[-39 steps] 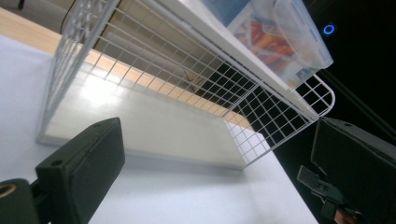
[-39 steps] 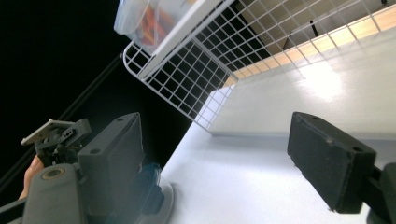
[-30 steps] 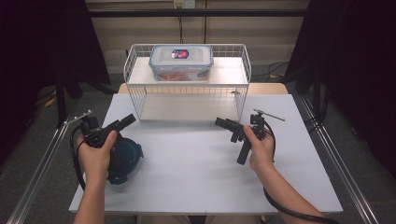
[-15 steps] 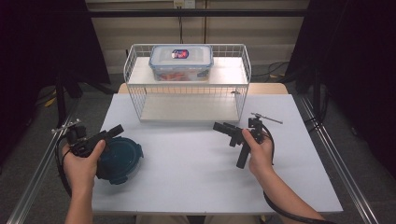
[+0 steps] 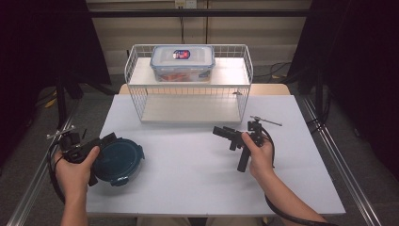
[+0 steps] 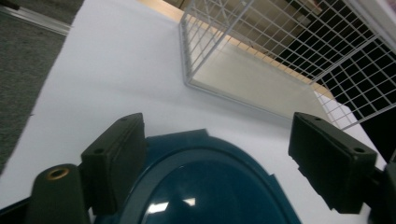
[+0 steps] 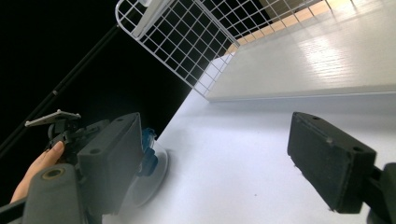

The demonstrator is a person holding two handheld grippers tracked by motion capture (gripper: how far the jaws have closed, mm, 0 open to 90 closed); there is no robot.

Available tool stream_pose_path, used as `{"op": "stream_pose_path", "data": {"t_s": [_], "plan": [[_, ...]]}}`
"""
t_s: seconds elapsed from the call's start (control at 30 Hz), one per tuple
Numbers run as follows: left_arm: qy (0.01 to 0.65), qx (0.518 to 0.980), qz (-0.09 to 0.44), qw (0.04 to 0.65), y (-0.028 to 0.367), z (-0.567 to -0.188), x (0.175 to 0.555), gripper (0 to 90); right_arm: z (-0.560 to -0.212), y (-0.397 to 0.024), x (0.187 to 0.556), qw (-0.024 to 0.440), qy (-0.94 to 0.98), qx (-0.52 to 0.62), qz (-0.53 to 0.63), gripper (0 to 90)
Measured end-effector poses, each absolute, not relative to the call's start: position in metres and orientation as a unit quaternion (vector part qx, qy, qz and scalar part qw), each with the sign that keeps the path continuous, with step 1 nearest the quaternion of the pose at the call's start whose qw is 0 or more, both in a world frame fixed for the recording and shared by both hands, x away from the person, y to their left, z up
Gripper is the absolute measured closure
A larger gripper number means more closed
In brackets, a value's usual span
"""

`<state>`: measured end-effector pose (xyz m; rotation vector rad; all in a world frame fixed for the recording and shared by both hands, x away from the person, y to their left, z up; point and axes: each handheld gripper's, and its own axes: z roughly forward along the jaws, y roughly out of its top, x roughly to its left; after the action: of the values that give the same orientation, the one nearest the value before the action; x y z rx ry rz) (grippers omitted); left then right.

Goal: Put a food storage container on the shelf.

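Round dark-teal plastic container point(image 5: 117, 160) sits at table's point(image 5: 197, 179) front-left corner, rim between left gripper's point(image 6: 219, 154) jaws, just been closing, not yet pressing. Right gripper point(image 5: 226, 134) well apart, jaws open, empty. Left hand nearer.

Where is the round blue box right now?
In the high view the round dark teal plastic container sits on the near left of the white table, in front of the white wire rack, right beside the left hand-held gripper.
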<state>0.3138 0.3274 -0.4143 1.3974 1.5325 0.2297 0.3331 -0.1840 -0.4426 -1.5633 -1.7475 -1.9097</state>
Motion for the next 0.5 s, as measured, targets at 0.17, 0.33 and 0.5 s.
{"op": "stream_pose_path", "data": {"t_s": [0.17,0.33,0.5], "plan": [[0.646,0.572,0.092,0.497,0.335,-0.42,0.312,30.8,-0.442,-0.183,0.333,0.06,-0.575,-0.516,-0.632,18.1],[0.655,0.585,0.116,0.464,0.344,-0.424,0.307,46.8,-0.444,-0.182,0.333,0.064,-0.576,-0.517,-0.63,18.2],[0.666,0.588,0.116,0.443,0.346,-0.429,0.307,55.4,-0.444,-0.182,0.333,0.066,-0.576,-0.516,-0.631,18.1]]}}
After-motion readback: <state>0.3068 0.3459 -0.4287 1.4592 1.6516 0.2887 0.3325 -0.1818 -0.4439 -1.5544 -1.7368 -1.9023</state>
